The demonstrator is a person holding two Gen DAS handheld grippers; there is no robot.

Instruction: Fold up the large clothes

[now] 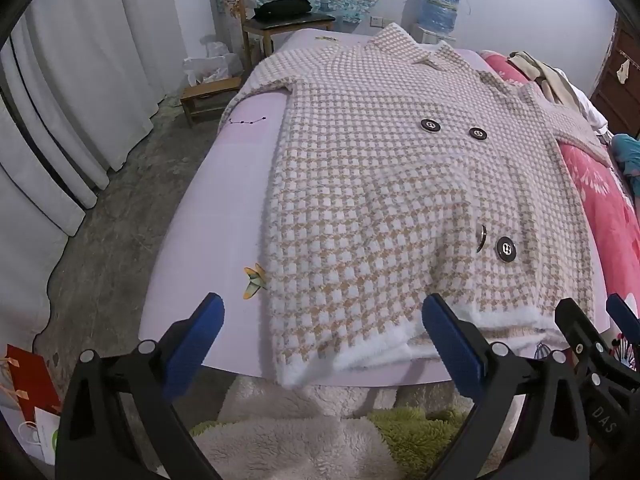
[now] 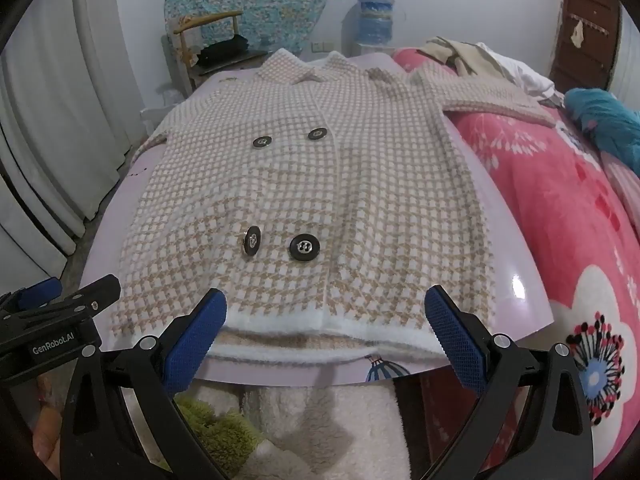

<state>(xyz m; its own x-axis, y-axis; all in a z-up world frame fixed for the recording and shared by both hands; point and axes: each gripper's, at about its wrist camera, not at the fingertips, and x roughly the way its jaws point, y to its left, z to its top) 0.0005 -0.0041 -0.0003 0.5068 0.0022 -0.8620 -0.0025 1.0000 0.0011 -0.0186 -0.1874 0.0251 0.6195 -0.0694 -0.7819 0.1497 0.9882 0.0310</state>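
A beige-and-white houndstooth coat (image 1: pixel 400 184) with black buttons lies face up and spread flat on a lilac board (image 1: pixel 224 208), collar at the far end, white hem at the near edge. It also shows in the right wrist view (image 2: pixel 320 200). My left gripper (image 1: pixel 320 344) is open and empty, just before the hem's left corner. My right gripper (image 2: pixel 326 332) is open and empty, hovering at the hem's middle-right; it also shows at the right edge of the left wrist view (image 1: pixel 600 344). The coat's right sleeve (image 2: pixel 492 96) stretches onto the pink quilt.
A pink floral quilt (image 2: pixel 560 216) covers the bed to the right, with a teal garment (image 2: pixel 608 120) and beige clothes (image 2: pixel 460 56) on it. A wooden chair (image 1: pixel 280 16) and a water dispenser (image 1: pixel 440 4) stand at the far wall. White curtains (image 1: pixel 60 120) hang left. A fluffy rug (image 1: pixel 300 440) lies below.
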